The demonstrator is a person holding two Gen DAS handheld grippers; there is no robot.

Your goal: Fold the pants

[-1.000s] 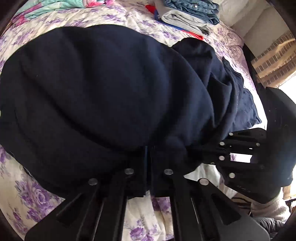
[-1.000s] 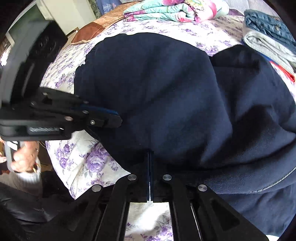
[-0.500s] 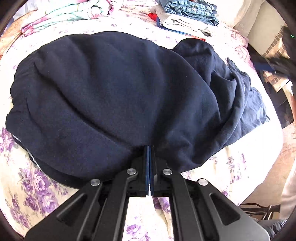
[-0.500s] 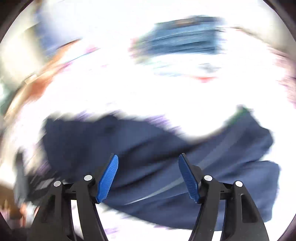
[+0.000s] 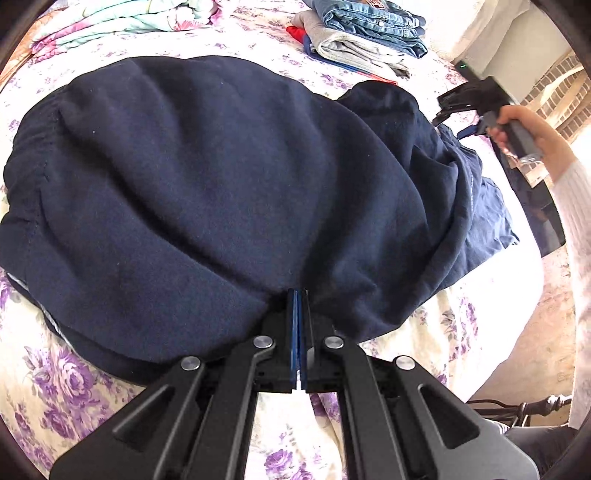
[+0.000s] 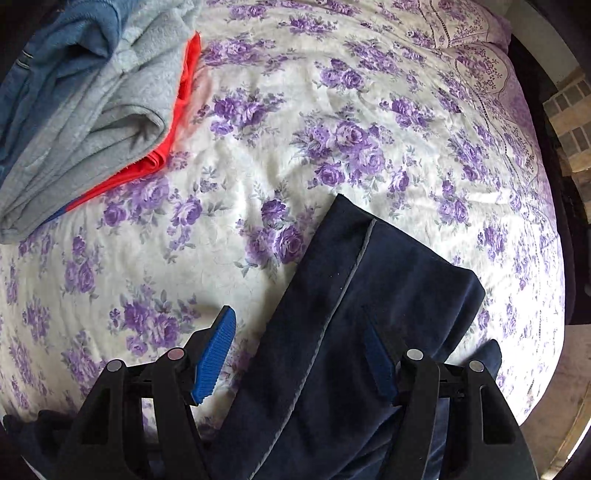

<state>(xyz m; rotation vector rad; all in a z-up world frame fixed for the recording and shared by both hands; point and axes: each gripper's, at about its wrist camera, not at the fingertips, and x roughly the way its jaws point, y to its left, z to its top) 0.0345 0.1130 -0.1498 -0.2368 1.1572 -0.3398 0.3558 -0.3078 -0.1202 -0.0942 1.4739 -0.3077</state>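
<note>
On the floral bedspread [image 5: 491, 321] the navy pants [image 5: 221, 192] were spread in a broad mound, with one leg end [image 6: 369, 302] laid flat toward the bed's right side. The left tool [image 5: 298, 295] was clenched on the near edge of the pants, its blue pads pressed together. The right tool [image 6: 295, 354] was held released above the leg end, its pads [image 6: 214, 354] wide apart. Folded clothes [image 5: 369, 33] were stacked beyond the pants.

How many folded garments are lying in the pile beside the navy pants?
4 visible: jeans on top, a grey garment under them, then a red one, and a blue one at the bottom. More may be hidden inside the pile.
</note>
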